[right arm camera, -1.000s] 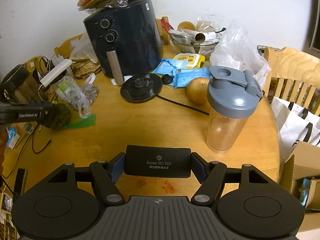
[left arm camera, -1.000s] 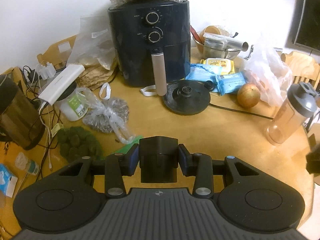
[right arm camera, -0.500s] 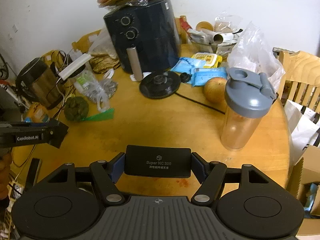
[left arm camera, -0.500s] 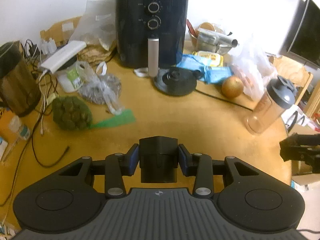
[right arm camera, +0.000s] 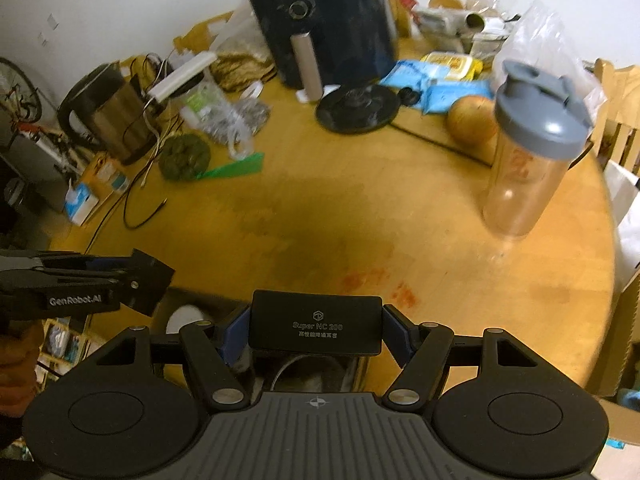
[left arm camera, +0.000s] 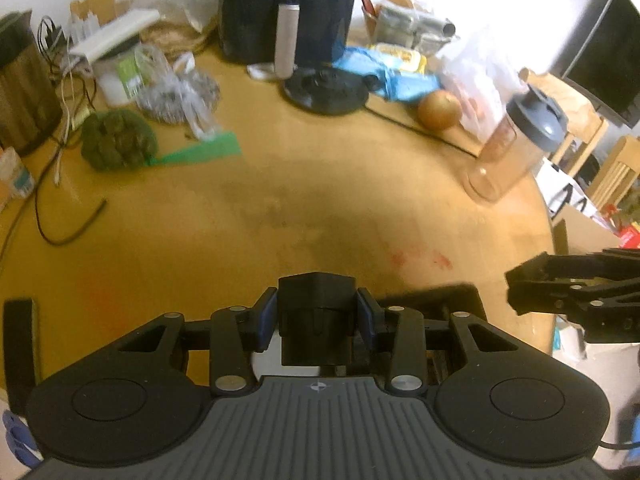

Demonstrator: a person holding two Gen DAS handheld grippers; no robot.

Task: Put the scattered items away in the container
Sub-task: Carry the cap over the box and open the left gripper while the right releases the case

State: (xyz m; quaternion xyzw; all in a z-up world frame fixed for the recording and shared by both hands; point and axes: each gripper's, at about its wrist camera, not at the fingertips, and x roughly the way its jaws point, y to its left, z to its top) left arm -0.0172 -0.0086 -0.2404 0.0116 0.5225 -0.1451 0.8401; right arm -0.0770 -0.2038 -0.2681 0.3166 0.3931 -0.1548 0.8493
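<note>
My left gripper [left arm camera: 317,314] is shut on a small black block [left arm camera: 316,300], with blue pads [left arm camera: 265,316] pressing both its sides. My right gripper [right arm camera: 316,326] is shut on a flat black case [right arm camera: 316,320] printed "Super NC 200". Both hover over the near edge of the round wooden table [left arm camera: 280,200]. Just below that edge sits a dark open container [right arm camera: 200,306] holding a white round thing [right arm camera: 184,318]; most of it is hidden by the grippers. Each gripper shows in the other's view, the right gripper [left arm camera: 532,284] and the left gripper [right arm camera: 136,284].
Far across the table stand a dark air fryer [left arm camera: 288,8], a kettle base [left arm camera: 326,90], an onion [left arm camera: 439,110], a grey-lidded shaker bottle [right arm camera: 532,152], blue packets [left arm camera: 396,80], a green net bag [left arm camera: 118,140] and a kettle [right arm camera: 112,116]. Cables trail at the left.
Both grippers drew back toward the table's near edge and tipped downward, each still holding its black item. The dark container below the edge came into view.
</note>
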